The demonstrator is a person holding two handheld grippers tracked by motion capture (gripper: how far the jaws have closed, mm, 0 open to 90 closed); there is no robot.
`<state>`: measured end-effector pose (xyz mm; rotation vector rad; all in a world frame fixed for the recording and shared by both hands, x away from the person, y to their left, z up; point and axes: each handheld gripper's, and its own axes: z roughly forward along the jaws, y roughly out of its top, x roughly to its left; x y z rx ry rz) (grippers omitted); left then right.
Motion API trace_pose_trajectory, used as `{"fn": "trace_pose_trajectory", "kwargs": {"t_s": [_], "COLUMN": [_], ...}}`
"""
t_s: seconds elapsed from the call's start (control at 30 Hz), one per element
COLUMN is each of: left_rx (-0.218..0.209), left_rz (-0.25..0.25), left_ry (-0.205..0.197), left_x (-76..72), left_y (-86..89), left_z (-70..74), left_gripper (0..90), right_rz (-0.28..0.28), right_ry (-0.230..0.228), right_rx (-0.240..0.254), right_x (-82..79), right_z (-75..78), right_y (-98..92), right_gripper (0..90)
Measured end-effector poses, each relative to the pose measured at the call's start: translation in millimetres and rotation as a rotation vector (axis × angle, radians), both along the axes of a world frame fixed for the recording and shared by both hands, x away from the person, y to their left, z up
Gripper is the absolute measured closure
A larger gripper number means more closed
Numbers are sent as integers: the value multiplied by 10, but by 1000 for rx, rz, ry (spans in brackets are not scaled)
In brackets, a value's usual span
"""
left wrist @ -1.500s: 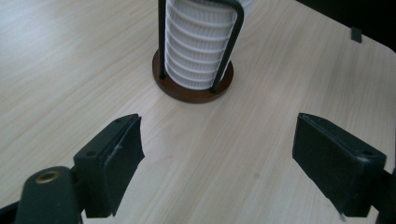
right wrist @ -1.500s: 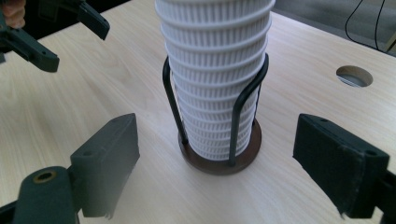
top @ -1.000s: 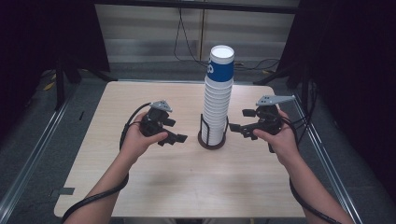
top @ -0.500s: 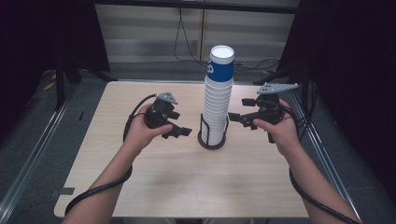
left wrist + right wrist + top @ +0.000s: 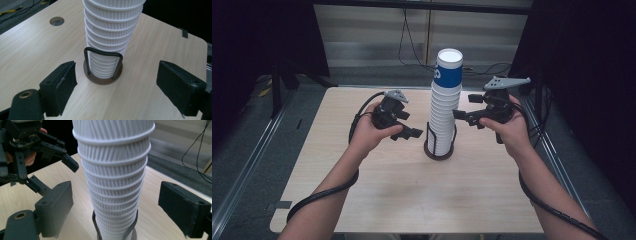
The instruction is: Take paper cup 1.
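cup stack (image 5: 443,115) between both grippers, untouched

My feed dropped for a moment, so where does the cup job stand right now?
Nothing looks done yet: the stack of cups stands whole in its wire holder on the table, blue cup on top. In hand: the left gripper and right gripper flank the stack, both open and holding nothing. Left: probably gripping a cup and lifting it off.
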<state>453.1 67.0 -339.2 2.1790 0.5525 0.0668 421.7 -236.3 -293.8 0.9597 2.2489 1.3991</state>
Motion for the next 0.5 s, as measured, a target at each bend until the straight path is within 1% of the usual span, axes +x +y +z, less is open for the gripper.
{"fn": "trace_pose_trajectory", "kwargs": {"t_s": [0.03,0.07,0.13,0.2,0.23,0.33,0.4,0.5], "left_rx": [6,9,1,3,0,2,8,8], "left_rz": [0,-4,-7,-6,-1,-2,-13,-11], "left_ry": [-5,0,-3,-6,-9,-5,-14,-13], "left_x": [1,4,15,21,23,30,41,43], "left_y": [-10,-14,-28,-31,-41,-55,-69,-90], "left_z": [10,19,38,45,50,63,68,68], "left_gripper": [160,160,160,160,160,160,160,160], "right_rz": [-1,3,-2,1,-6,-7,-15,-24], "right_ry": [-3,-13,-16,-15,-21,-26,-33,-43], "right_rx": [1,6,12,16,11,18,32,22], "right_x": [7,22,37,44,62,76,90,113], "right_z": [7,31,48,59,84,104,123,145], "right_y": [4,17,27,32,48,58,81,117], "right_gripper": [114,114,114,114,114,114,113,113]}}
